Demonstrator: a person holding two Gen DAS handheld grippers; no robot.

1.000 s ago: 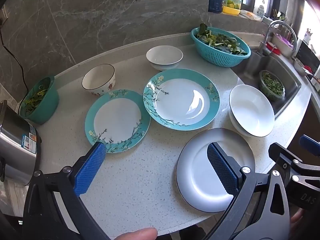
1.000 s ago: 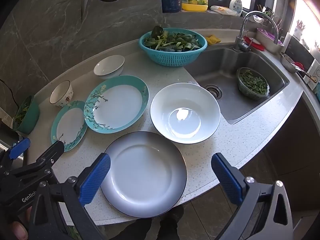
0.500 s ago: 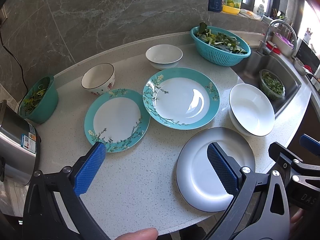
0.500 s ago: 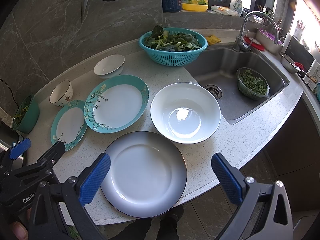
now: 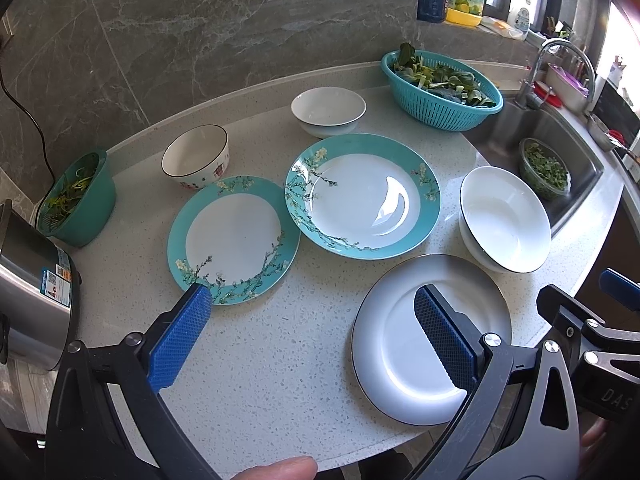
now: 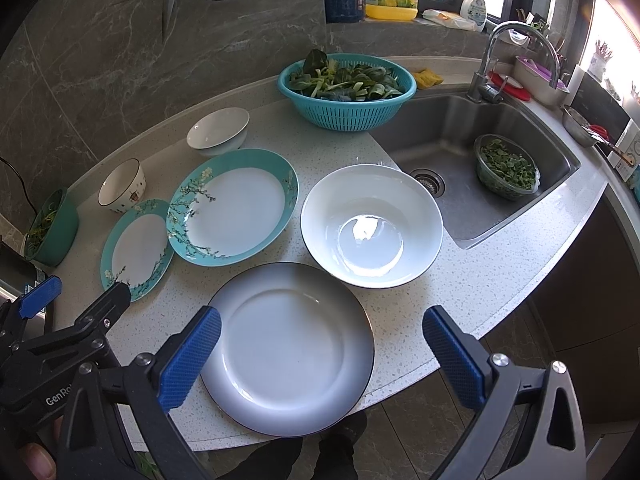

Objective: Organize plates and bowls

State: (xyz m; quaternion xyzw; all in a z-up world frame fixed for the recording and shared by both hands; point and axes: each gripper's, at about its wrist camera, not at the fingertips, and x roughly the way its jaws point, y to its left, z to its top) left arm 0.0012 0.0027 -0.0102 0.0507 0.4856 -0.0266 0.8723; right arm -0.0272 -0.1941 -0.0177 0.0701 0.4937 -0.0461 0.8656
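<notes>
We hold the left gripper [image 5: 312, 334] and right gripper [image 6: 320, 354] released, empty, above the white plate [image 6: 290, 350]. Behind it sit the large bowl [image 6: 372, 226] and teal plates [image 6: 236, 206], unstacked, all within reach.

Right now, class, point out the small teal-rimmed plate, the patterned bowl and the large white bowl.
small teal-rimmed plate [image 5: 234, 236], left wrist view, white centre.
patterned bowl [image 5: 195, 158], left wrist view, inner wall.
large white bowl [image 6: 370, 234], right wrist view, bottom.
</notes>
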